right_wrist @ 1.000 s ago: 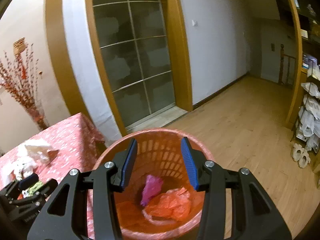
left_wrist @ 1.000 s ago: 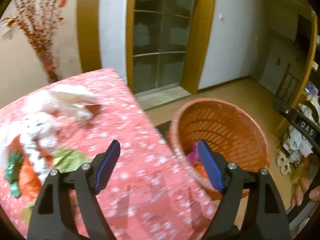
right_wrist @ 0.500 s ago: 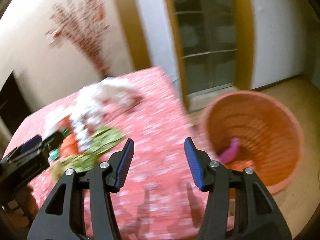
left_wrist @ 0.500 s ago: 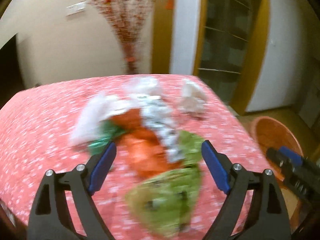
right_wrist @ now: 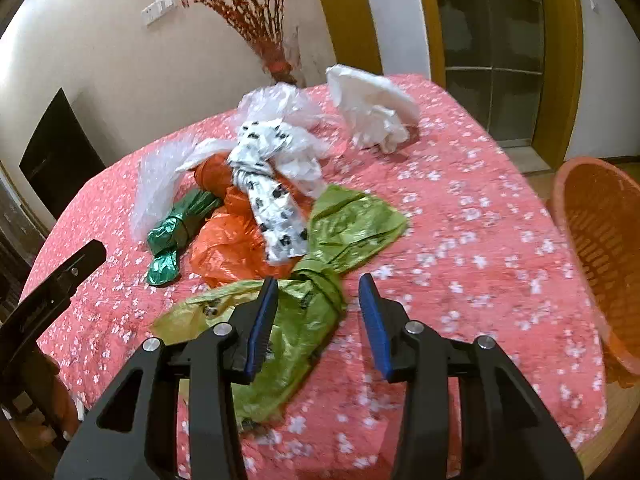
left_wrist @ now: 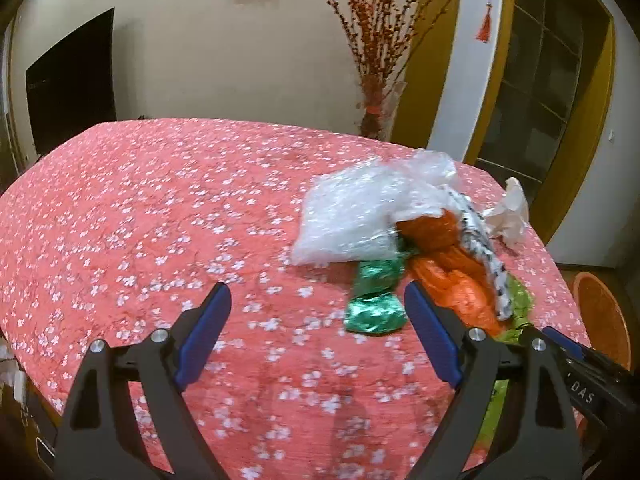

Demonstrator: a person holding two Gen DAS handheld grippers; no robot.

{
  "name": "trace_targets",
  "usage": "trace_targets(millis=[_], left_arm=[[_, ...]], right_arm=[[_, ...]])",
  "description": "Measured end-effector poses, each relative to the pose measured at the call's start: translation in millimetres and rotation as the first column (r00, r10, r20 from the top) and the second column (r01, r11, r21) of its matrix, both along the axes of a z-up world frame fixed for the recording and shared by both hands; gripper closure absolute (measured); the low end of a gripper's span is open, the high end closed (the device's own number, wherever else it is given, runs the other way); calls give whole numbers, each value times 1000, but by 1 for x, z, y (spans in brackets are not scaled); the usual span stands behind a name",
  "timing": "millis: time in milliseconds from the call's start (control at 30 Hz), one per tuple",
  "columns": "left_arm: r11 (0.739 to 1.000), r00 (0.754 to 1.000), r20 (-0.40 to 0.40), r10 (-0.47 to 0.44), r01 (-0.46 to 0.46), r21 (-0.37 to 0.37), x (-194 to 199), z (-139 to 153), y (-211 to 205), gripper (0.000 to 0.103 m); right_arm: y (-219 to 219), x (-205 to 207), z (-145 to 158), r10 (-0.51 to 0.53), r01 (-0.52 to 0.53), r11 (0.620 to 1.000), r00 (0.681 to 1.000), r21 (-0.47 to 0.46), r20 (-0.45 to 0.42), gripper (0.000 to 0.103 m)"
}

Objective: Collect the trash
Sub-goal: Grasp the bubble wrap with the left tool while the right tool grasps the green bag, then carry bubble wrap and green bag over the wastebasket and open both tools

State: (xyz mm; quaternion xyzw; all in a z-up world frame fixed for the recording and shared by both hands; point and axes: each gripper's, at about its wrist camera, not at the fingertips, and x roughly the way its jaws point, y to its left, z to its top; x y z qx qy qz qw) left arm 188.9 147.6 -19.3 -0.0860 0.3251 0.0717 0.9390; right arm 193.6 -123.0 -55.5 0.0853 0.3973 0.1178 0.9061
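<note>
Both tongs hang spread and empty, the right tongs (right_wrist: 316, 312) having just narrowed over the green bag (right_wrist: 320, 280) on the surface (right_wrist: 460, 208); lower onto its knot before pinching, while the left tongs (left_wrist: 316, 320) take the foil wrapper (left_wrist: 374, 304).

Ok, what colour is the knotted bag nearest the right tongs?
Light green bag, clearest in the right wrist view.

Bare tablecloth (left_wrist: 168, 216) is left free ahead of the left fingers (left_wrist: 202, 332); heaped bags (right_wrist: 256, 200) are met beyond the right fingers (right_wrist: 262, 320).
</note>
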Motion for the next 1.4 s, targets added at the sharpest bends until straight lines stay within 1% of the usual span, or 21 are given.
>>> trace_targets(millis=[33,67,100,133,167,200,233,333,667,833,900,1033,1067,1133,1200,1233,1267,1300,1400], left_arm=[[1000,1000,-2,2,-2,-1,0,-1,1,17],[1000,1000,-6,6,-7,-2,-1,-3,3,17],[1000,1000,-9,9,-9,-5,0,-4,5,17],[1000,1000,-11,10,-10,-8,0,-5,6,17],[1000,1000,-14,11,-11,-9,0,-6,8,17],[1000,1000,-16,11,-11,-9,0,-8,9,17],[1000,1000,-17,11,-11,-10,0,-9,10,17],[1000,1000,-23,5,-5,-11,6,-11,9,17],[998,999,-17,-33,34,50,44,2,-16,17],[995,999,-23,-29,31,94,67,4,-24,18],[992,999,-43,-29,34,123,75,1,-26,24],[984,995,-94,-28,44,170,89,-9,-28,30],[983,994,-109,-30,49,175,93,-12,-28,34],[983,991,-133,-31,55,175,99,-17,-27,44],[986,989,-148,-32,55,156,102,-21,-22,61],[988,988,-148,-33,54,143,102,-21,-21,66],[991,989,-142,-39,57,120,102,-20,-17,74],[993,990,-133,-43,57,106,100,-18,-14,78],[995,994,-104,-41,51,88,95,-10,-7,87]], right_arm=[[2,3,-3,4,-4,1000,1000,-4,-10,60],[5,4,-5,5,-5,1000,1000,-8,-17,63],[7,6,-7,8,-8,1000,1000,-13,-30,70],[9,8,-10,11,-12,1000,999,-20,-43,74],[10,8,-11,9,-10,1000,999,-29,-37,77],[10,7,-11,9,-11,999,999,-41,-33,84],[9,7,-11,11,-13,999,999,-43,-34,85],[0,3,-8,-15,15,999,1000,-43,-14,87],[-50,-2,9,-145,150,986,987,-70,74,87],[-61,-5,10,-168,173,983,983,-67,78,87],[-65,-7,10,-171,175,982,983,-65,75,87],[-67,-6,7,-172,177,982,983,-64,65,87],[-68,-6,7,-173,177,982,983,-63,63,87],[-70,-12,8,-174,177,982,983,-62,63,87],[-71,-12,9,-176,180,982,982,-62,65,87],[-71,-12,9,-177,182,981,982,-62,67,87],[-72,-13,11,-180,184,981,981,-61,71,87],[-73,-13,12,-181,186,981,981,-61,75,87],[-76,-15,17,-189,194,979,978,-57,92,87]])
